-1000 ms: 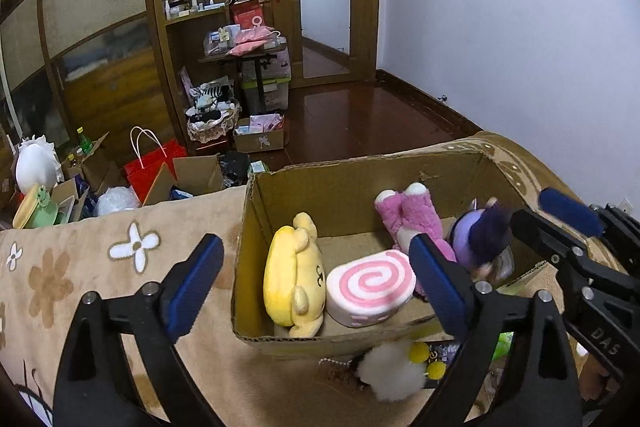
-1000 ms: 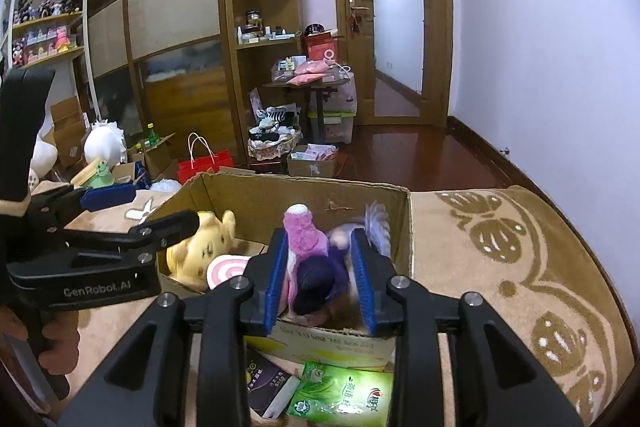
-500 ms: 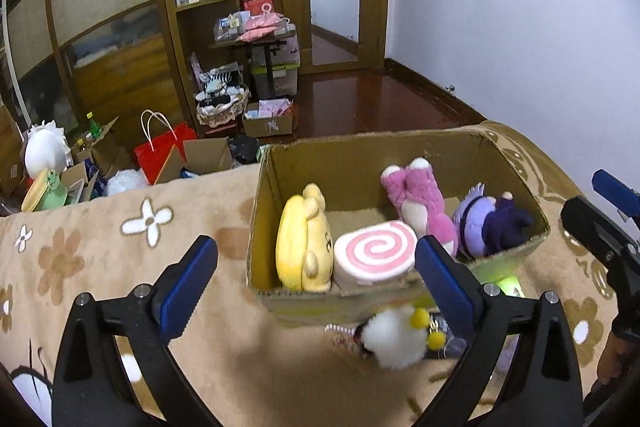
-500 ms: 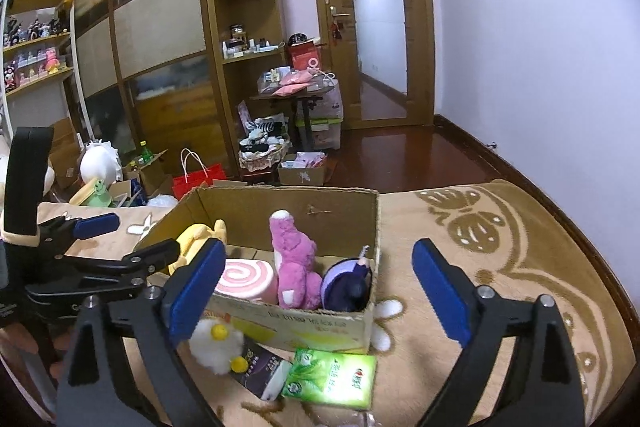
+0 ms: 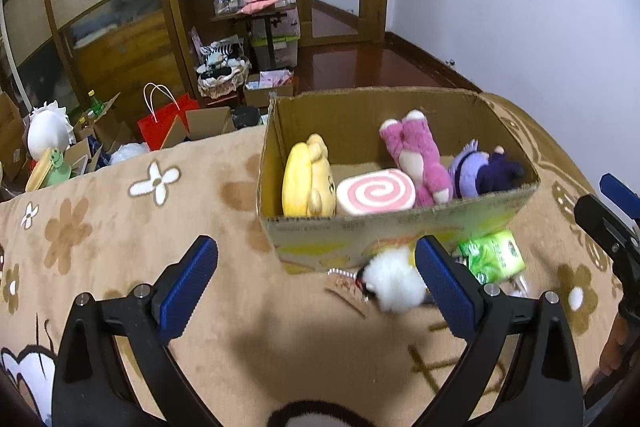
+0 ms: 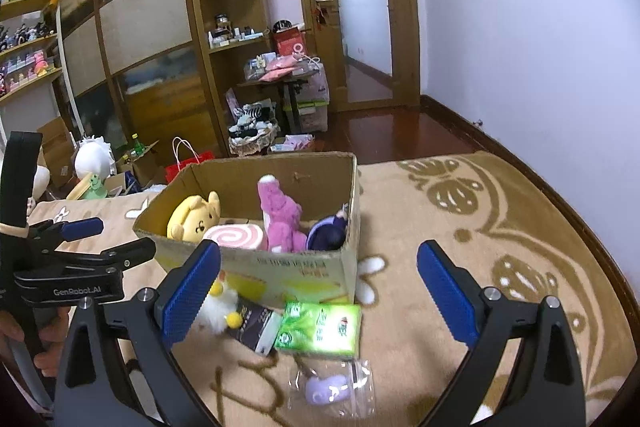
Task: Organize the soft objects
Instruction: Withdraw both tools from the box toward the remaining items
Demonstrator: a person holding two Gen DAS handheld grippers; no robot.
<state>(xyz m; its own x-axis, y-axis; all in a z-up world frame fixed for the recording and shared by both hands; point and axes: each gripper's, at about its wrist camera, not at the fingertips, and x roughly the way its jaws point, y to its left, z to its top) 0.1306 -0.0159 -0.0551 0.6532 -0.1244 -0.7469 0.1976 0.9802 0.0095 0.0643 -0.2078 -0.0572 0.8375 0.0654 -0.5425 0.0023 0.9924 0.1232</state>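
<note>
Showing only in the right wrist view: purple item in a clear bag (image 6: 334,385), near the green pack (image 6: 320,329); both grippers' fingers are seen apart, empty.

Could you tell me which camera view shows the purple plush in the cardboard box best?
The left wrist view: the purple plush lies unobstructed. In the right wrist view, the cardboard box hides its lower part.

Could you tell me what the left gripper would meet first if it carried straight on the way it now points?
Probably the near wall of the cardboard box, though the left gripper, tilted downward, might touch the flowered blanket first; depth is unclear.
</note>
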